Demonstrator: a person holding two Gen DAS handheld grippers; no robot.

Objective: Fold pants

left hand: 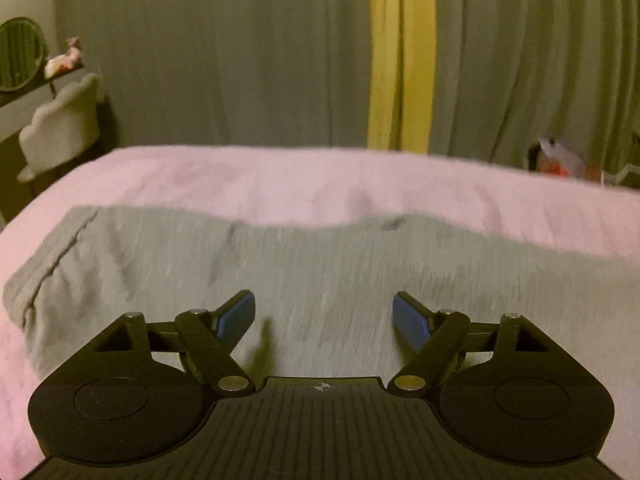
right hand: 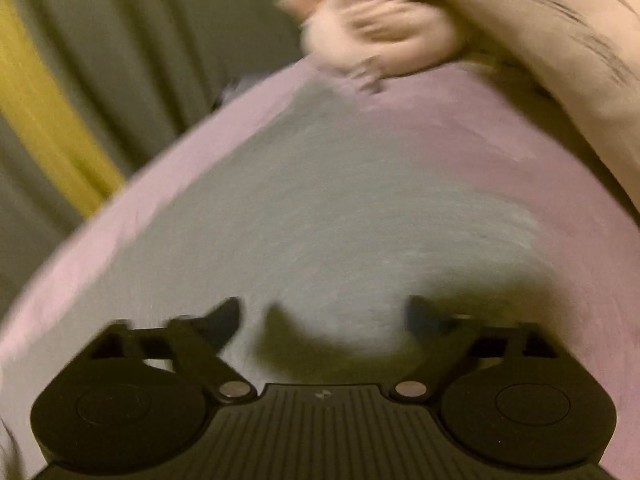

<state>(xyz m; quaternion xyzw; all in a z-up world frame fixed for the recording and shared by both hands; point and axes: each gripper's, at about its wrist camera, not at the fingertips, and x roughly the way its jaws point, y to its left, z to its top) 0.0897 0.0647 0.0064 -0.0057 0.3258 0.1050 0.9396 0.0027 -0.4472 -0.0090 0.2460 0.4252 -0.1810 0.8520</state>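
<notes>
Pants (left hand: 320,264) — grey, soft, lying flat across a pink bedcover (left hand: 280,184) in a long band. From the left wrist view they look doubled lengthwise, one leg over the other, with the waistband and a pocket seam bunched at about 9 o'clock; that is a judgement, as blur hides the layers. The crosswise folds appear not yet made.

The left gripper (left hand: 324,314) hovers over the cloth, its blue pads spread apart and empty; fabric fills the gap toward 12 o'clock. The right gripper (right hand: 324,316) also stands released — nothing between its fingers, cloth stretching away toward 12 o'clock. A blurred hand (right hand: 384,28) is near 1 o'clock.
</notes>
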